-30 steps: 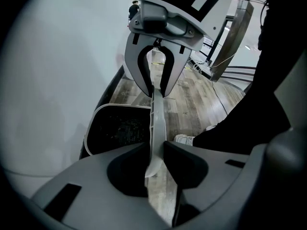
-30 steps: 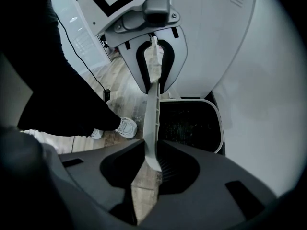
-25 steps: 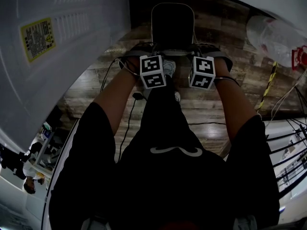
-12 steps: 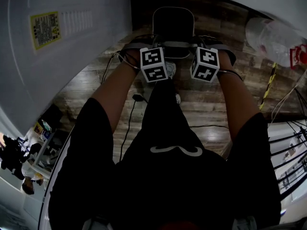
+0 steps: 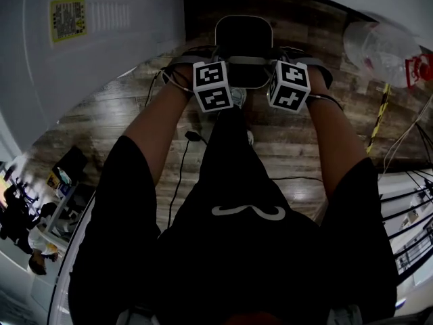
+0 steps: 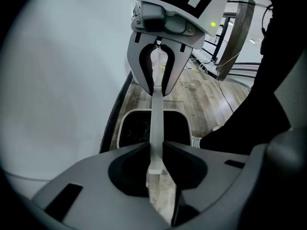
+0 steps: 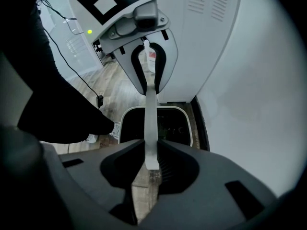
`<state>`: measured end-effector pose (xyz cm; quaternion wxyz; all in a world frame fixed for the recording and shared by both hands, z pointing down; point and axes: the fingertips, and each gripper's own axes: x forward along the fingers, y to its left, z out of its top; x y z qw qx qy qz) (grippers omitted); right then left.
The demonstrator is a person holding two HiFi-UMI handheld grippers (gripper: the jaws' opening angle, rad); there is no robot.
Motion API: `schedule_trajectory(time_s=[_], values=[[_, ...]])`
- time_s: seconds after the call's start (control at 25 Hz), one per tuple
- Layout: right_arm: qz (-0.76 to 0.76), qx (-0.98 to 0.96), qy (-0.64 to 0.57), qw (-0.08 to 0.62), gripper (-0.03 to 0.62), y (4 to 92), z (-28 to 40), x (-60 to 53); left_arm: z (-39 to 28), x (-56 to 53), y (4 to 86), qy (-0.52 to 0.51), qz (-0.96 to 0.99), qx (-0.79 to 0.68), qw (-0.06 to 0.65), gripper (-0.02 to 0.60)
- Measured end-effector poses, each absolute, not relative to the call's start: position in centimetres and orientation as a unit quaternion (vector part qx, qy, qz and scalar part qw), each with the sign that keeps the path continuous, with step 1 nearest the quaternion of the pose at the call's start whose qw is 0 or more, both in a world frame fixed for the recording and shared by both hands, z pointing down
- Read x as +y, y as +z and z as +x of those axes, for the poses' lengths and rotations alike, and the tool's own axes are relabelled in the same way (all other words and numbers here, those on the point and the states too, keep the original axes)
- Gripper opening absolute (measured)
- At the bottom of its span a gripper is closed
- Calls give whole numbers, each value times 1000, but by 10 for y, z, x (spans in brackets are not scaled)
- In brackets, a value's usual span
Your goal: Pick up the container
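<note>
Container (image 5: 243, 32): under the handle, over the floor (image 5: 135, 120).
Handle (image 5: 245, 61): across the container's top.
Cabinet (image 5: 88, 59): left of the container.
Bag (image 5: 379, 46): right, well apart.

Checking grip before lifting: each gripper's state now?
Left gripper: jaws just closed further, shut on the grey handle.
Right gripper: shut on the grey handle.

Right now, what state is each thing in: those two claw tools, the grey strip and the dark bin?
left gripper: shut on the handle; its jaws have just been closing further.
right gripper: shut on the handle.
handle: clamped near both ends, running straight between the two grippers.
container: open at the top, no lid on it, sitting under the handle; whether it is lifted yet cannot be told.
</note>
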<state>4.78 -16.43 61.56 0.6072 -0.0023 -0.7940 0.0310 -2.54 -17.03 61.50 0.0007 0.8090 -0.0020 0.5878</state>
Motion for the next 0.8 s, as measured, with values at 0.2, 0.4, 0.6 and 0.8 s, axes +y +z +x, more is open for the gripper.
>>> schedule_trajectory(time_s=[0.2,0.4,0.6,0.8], values=[[-9,-796,29,605,89,593,50,-147,-23,-152,593,588,809,2,11,89],[-5,-797,23,604,89,564,54,-136,-19,-140,563,589,808,-2,15,91],[-7,-794,12,608,89,519,56,-119,-17,-120,518,589,808,-6,18,89],[-8,-795,13,606,90,458,55,-100,-19,-102,456,586,810,-12,16,90]])
